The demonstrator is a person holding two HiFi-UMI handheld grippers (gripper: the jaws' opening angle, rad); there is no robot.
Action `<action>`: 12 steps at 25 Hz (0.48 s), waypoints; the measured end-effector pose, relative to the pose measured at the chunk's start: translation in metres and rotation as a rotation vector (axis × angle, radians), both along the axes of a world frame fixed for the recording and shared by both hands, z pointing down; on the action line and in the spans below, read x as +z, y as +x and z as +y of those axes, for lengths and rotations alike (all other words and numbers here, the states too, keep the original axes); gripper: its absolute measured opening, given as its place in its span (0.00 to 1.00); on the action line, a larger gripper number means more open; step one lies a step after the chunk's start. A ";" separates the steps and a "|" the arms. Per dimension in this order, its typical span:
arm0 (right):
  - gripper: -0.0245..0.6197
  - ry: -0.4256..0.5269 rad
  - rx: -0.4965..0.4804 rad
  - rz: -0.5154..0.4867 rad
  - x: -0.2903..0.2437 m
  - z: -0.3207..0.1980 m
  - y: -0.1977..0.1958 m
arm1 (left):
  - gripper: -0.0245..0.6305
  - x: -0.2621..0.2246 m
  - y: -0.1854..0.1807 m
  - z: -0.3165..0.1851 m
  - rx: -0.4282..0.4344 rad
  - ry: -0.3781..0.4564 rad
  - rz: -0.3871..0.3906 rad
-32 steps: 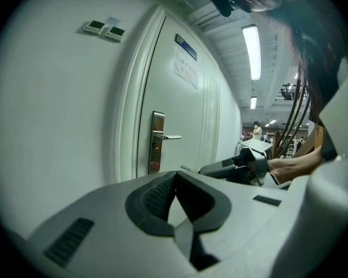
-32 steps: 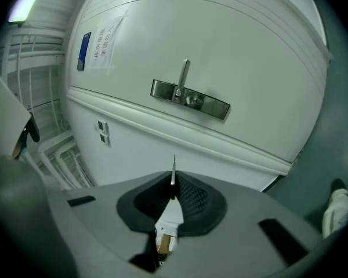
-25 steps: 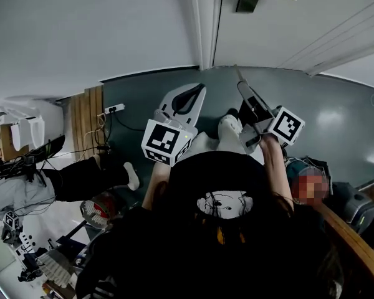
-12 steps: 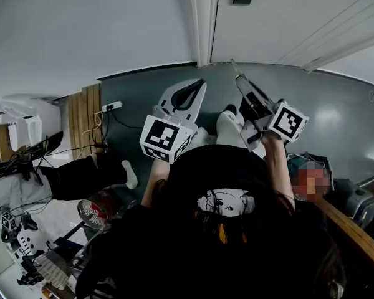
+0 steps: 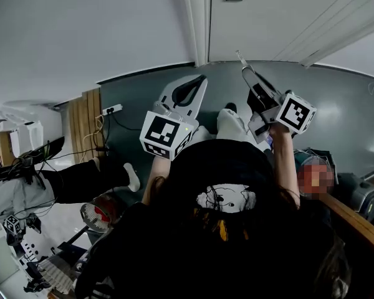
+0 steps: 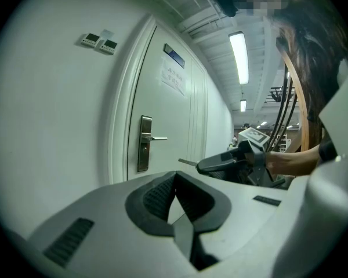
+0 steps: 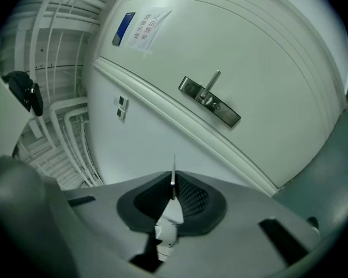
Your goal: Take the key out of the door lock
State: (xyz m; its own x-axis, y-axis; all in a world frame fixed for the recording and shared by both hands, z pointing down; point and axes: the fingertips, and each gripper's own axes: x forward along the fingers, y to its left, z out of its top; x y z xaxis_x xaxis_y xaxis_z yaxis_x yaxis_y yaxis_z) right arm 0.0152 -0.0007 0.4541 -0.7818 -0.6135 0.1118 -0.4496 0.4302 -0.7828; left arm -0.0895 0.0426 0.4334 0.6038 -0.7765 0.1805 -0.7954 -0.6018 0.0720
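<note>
A thin metal key (image 7: pixel 173 169) sticks out from between the pads of my right gripper (image 7: pixel 173 187), which is shut on it. The key's tip (image 5: pixel 239 56) points toward the white door (image 5: pixel 280 17), well short of it. The lock plate with its lever handle (image 7: pixel 211 102) sits ahead on the door, with no key that I can make out in it. In the head view the right gripper (image 5: pixel 248 72) is raised at the right. My left gripper (image 5: pixel 201 80) is beside it, jaws shut on nothing. The left gripper view shows the lock plate (image 6: pixel 144 143) and the key tip (image 6: pixel 185 162).
A white wall (image 5: pixel 81 30) and the door frame (image 5: pixel 196 17) stand left of the door. The floor (image 5: pixel 336 104) is grey-green. Wooden boards (image 5: pixel 87 114), a power strip with cables (image 5: pixel 112 109) and cluttered equipment (image 5: pixel 25 167) lie at the left. A second person sits low at the right.
Both grippers have drifted slightly up and to the right in the head view. The door handle has slid toward the top edge. The key stays held in the right gripper.
</note>
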 end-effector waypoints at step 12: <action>0.07 0.012 0.010 -0.006 -0.008 0.005 0.009 | 0.05 -0.001 0.007 0.010 0.033 -0.003 -0.014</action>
State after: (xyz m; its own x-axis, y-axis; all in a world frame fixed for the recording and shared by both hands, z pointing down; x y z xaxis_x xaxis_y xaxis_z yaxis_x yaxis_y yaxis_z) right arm 0.0246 0.0046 0.4456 -0.7761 -0.6227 0.0999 -0.4494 0.4349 -0.7803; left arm -0.0821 0.0528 0.4323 0.6263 -0.7559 0.1909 -0.7762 -0.6273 0.0628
